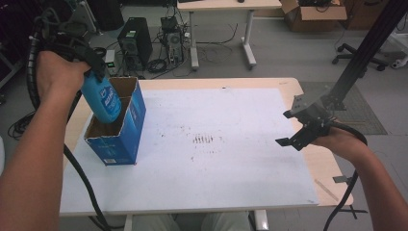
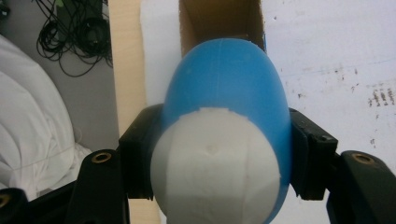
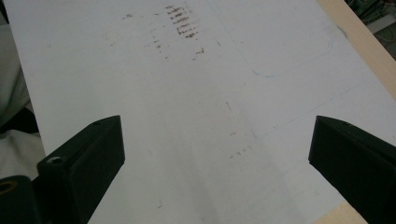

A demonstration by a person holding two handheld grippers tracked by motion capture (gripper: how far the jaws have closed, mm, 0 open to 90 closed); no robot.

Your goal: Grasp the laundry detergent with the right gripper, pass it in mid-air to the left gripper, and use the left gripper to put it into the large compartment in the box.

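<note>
A blue bottle with a white cap hangs tilted over the open top of a blue cardboard box at the table's left. Its lower end sits at the box's opening. My left gripper is shut on the bottle's upper part, with a black pad pressing on each side. In the left gripper view the bottle points down toward the brown inside of the box. My right gripper stands open over the white board's right edge. Nothing is between its jaws.
The white board covers most of the wooden table and has dark smudges at its middle. A black frame post rises at the right. On the floor beyond are a computer tower, cables and another table.
</note>
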